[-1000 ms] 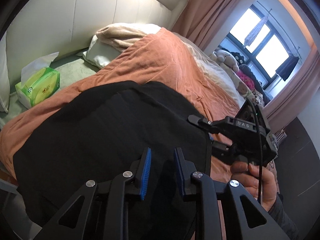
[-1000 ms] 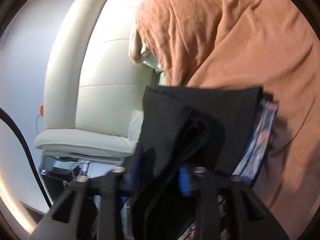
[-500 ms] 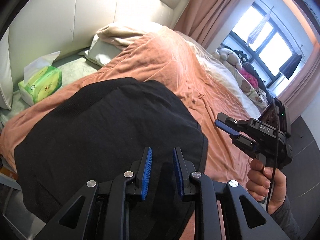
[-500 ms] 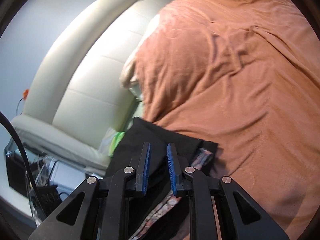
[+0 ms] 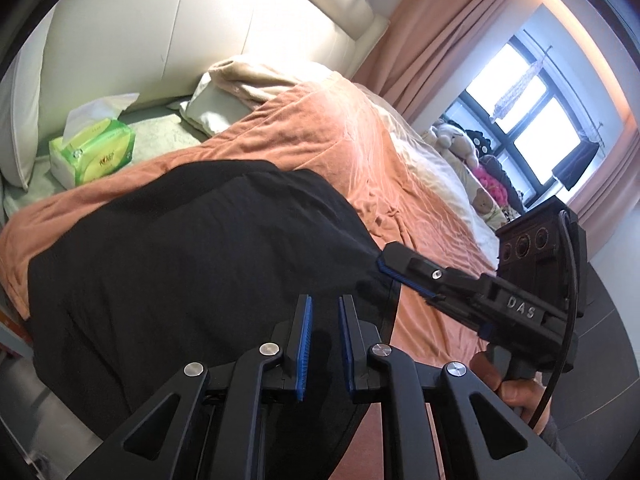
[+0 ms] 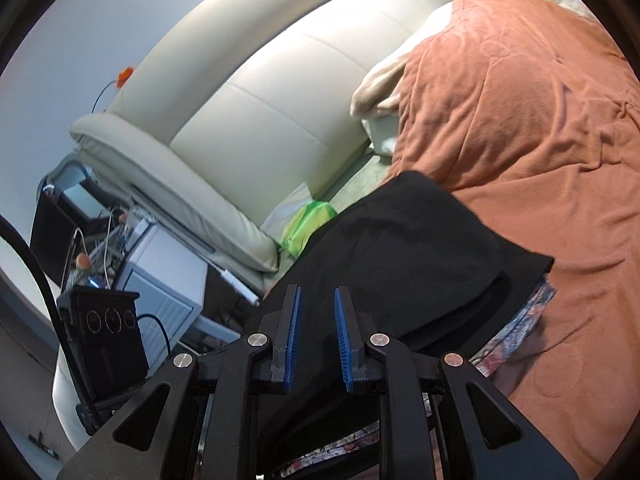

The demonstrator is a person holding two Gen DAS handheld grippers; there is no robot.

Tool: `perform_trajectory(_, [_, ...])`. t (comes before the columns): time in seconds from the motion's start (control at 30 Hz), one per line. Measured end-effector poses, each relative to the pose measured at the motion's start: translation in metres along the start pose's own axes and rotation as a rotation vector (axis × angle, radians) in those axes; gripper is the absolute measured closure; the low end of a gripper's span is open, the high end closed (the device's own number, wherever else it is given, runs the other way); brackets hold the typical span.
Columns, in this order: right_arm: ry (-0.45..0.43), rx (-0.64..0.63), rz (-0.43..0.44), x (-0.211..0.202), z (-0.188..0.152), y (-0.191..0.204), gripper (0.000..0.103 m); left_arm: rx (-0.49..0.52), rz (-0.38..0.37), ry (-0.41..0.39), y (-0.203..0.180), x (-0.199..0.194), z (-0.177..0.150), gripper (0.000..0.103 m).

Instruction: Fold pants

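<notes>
Black pants (image 5: 180, 260) lie folded flat on the orange blanket (image 5: 320, 140) at the near side of the bed. My left gripper (image 5: 324, 312) hovers over their near part. Its jaws are closing to a narrow gap, with nothing between the blue pads. A hand (image 5: 516, 384) holds my right gripper (image 5: 386, 264), which reaches in from the right, its tip at the pants' right corner. In the right wrist view the pants (image 6: 400, 260) lie ahead of my right gripper (image 6: 316, 300). Its pads stand slightly apart and empty.
A patterned cloth (image 6: 524, 320) sticks out from under the pants. A green tissue pack (image 5: 92, 152) and a pillow (image 5: 216, 108) sit by the cream headboard (image 5: 200, 20). A white nightstand (image 6: 160, 280) stands beside the bed. Plush toys (image 5: 456, 140) line the window side.
My right gripper let go of the hanging pants fold, rolled upright, drew away, then returned to the pants' right corner. The pants now lie flat. The left pads have come closer together.
</notes>
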State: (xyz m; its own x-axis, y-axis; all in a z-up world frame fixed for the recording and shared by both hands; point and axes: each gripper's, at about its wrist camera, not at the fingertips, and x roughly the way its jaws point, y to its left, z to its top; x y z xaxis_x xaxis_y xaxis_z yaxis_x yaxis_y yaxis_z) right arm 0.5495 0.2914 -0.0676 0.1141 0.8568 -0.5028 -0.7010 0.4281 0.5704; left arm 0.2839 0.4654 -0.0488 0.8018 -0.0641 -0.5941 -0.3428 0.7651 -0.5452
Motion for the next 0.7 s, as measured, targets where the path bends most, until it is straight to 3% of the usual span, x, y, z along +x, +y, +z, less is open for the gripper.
perform_trajectory(0.13, [0.026, 0.004, -0.054, 0.016, -0.008, -0.020, 0.089, -0.025, -0.006, 0.038, 0.007, 0.017, -0.013, 0.089])
perform_trajectory(0.23, [0.018, 0.014, -0.070, 0.017, -0.014, -0.034, 0.095, -0.040, -0.020, 0.046, 0.010, 0.023, -0.022, 0.089])
perform_trajectory(0.7, [0.037, -0.022, -0.166, -0.009, -0.038, -0.014, 0.098, -0.077, -0.070, 0.042, -0.004, 0.011, -0.052, 0.089])
